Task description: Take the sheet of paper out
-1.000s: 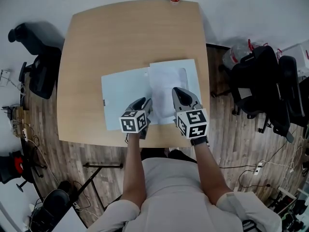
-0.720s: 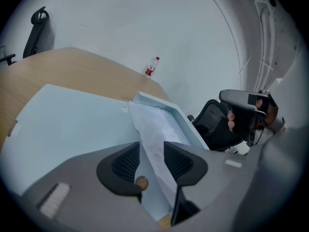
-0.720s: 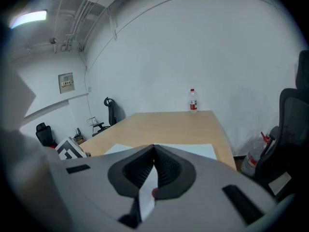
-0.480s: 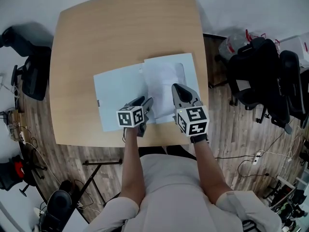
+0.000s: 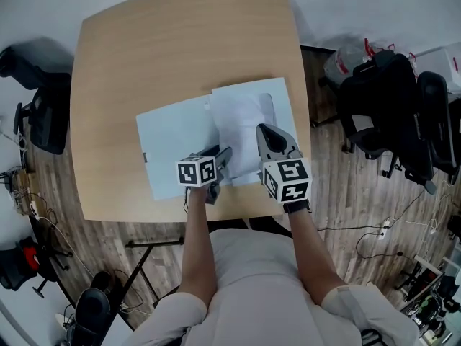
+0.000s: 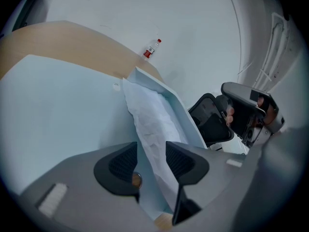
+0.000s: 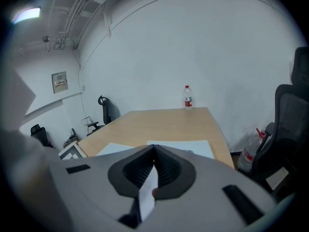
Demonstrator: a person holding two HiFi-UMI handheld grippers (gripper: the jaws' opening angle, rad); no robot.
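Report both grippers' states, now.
The left gripper: open, jaws just been opening; folder edge and sheet of paper between them, unpinched.
The right gripper: shut on the sheet of paper.

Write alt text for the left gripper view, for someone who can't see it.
The jaws of the left gripper stand apart, having just been opening, with a crinkled white sheet of paper running between them, not pinched. It lies in an open pale blue folder on a wooden table, with a bottle at the far edge.
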